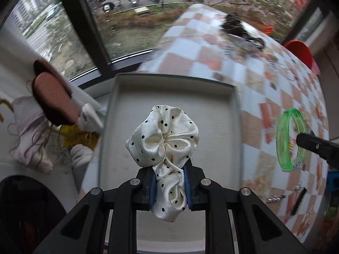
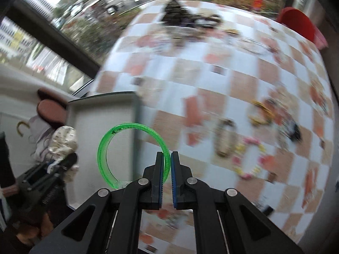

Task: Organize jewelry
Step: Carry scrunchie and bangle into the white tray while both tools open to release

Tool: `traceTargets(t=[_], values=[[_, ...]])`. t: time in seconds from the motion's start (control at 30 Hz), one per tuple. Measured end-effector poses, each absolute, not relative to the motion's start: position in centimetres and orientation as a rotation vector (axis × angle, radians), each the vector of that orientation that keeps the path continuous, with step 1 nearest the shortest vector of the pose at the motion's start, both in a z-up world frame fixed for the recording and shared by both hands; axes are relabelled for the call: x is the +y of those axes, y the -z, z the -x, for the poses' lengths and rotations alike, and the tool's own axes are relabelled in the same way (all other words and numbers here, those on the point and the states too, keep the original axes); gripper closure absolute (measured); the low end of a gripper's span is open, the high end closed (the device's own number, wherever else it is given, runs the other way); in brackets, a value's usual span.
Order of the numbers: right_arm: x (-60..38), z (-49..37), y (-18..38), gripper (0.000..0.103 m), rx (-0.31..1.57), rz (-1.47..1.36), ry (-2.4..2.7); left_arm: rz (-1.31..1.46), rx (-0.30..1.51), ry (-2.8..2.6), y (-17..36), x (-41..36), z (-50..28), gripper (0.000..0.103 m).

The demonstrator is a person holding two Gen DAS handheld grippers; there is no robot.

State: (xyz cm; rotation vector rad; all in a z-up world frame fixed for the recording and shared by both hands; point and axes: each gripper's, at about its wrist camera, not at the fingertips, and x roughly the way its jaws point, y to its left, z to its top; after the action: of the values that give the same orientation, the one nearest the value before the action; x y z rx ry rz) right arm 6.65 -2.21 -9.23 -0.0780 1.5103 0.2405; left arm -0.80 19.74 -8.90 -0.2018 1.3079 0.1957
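My left gripper (image 1: pixel 169 172) is shut on a cream scrunchie with black dots (image 1: pixel 164 135) and holds it above the shallow grey box (image 1: pixel 231 114) at the table's left edge. My right gripper (image 2: pixel 168 155) is shut on a clear green bangle (image 2: pixel 110 137), held upright just right of the box (image 2: pixel 135 114). The bangle (image 1: pixel 282 139) and the right gripper's tip (image 1: pixel 305 140) show at the right of the left wrist view. The scrunchie (image 2: pixel 64 139) and left gripper show at the left of the right wrist view.
The checkered tablecloth (image 2: pixel 211 84) holds several loose pieces: bracelets and a yellow clip (image 2: pixel 260 112) at the right, a dark pile (image 2: pixel 180 17) at the far side, a silver clip (image 1: pixel 275 199). A red container (image 2: pixel 296 23) stands far right. A windowsill with a doll lies left.
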Motion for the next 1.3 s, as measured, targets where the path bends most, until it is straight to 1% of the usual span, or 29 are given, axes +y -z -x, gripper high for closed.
traceTargets(t=[0.27, 0.7, 0.73, 0.77, 0.8, 0.83, 0.9, 1.03, 1.07, 1.13, 1.2, 1.27, 1.3], values=[[4.4, -9.1, 14.4, 0.096, 1.571, 0.112, -0.288, 0.209, 1.317, -0.217, 11.8, 21.8, -0.2, 0.078], [7.1, -11.4, 20.5, 0.096, 1.641, 0.138, -0.252, 0.167, 1.348, -0.218, 15.2, 22.0, -1.3, 0.077], [7.2, -11.4, 20.7, 0.096, 1.642, 0.144, -0.248, 0.160, 1.353, -0.219, 15.4, 21.9, -1.3, 0.068], [7.2, -11.4, 21.0, 0.096, 1.645, 0.152, -0.244, 0.153, 1.354, -0.221, 15.5, 21.9, -1.4, 0.050], [7.3, -11.4, 21.4, 0.096, 1.648, 0.157, -0.241, 0.145, 1.350, -0.230, 15.5, 21.7, -1.5, 0.043], [7.3, -11.4, 21.5, 0.096, 1.652, 0.160, -0.240, 0.137, 1.334, -0.238, 15.3, 21.7, -1.4, 0.039], [7.4, -11.4, 22.0, 0.094, 1.657, 0.158, -0.240, 0.137, 1.333, -0.230, 15.2, 21.6, -1.4, 0.039], [7.6, -11.4, 22.1, 0.094, 1.656, 0.166, -0.243, 0.120, 1.355, -0.233, 15.3, 21.4, -1.6, 0.039], [7.6, -11.6, 22.1, 0.092, 1.659, 0.159, -0.246, 0.121, 1.359, -0.235, 15.3, 21.4, -1.6, 0.039], [7.6, -11.7, 22.1, 0.085, 1.666, 0.135, -0.256, 0.131, 1.367, -0.239, 15.2, 21.6, -1.6, 0.039], [7.4, -12.2, 21.3, 0.066, 1.657, 0.117, -0.263, 0.152, 1.370, -0.238, 15.1, 21.8, -1.6, 0.038], [7.4, -12.4, 20.5, 0.056, 1.640, 0.084, -0.282, 0.156, 1.363, -0.247, 14.8, 22.0, -1.5, 0.000], [7.5, -12.5, 19.8, 0.054, 1.626, 0.071, -0.292, 0.143, 1.341, -0.261, 14.3, 22.0, -1.4, 0.000]])
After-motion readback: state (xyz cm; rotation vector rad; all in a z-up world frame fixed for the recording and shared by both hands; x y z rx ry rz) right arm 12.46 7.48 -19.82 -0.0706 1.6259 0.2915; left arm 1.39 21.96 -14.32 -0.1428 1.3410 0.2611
